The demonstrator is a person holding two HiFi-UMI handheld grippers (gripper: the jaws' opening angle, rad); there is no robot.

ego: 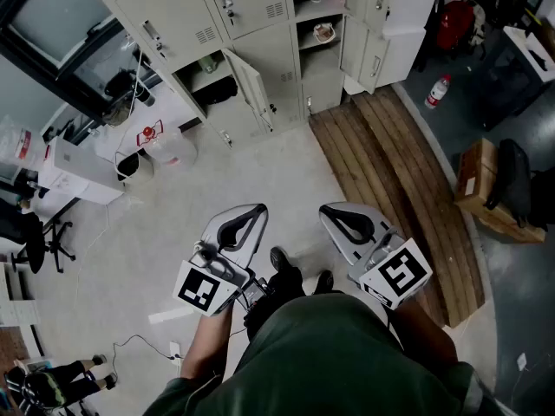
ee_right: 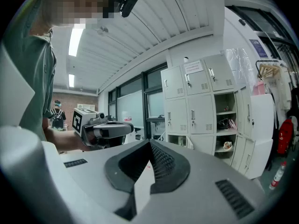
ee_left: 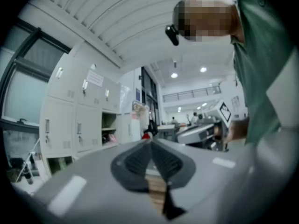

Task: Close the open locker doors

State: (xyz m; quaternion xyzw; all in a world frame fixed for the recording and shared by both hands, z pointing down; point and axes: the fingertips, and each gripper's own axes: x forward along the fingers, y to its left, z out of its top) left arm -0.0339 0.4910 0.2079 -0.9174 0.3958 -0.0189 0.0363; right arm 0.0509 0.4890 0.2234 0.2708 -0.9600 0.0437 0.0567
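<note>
The lockers [ego: 260,50] run off the head view's top edge, so their upper rows are cut away. What lies on the open shelves [ego: 323,33] is too small to name. The paper notice [ee_right: 193,67] on a locker door [ee_right: 198,85] is unreadable. The left gripper view is soft throughout, its locker contents [ee_left: 108,135] mere smudges.

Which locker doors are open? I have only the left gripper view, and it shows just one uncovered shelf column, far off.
Observer: In the head view a lower-row locker door stands ajar, swung out over the floor.
Operator: Is anything else open?
Observer: Yes. The tall doors just right of the open shelf column appear swung out too.
Operator: Is the right hand-held gripper free to push?
Observer: The right hand-held gripper has its jaws together with nothing between them, and it touches no door.
</note>
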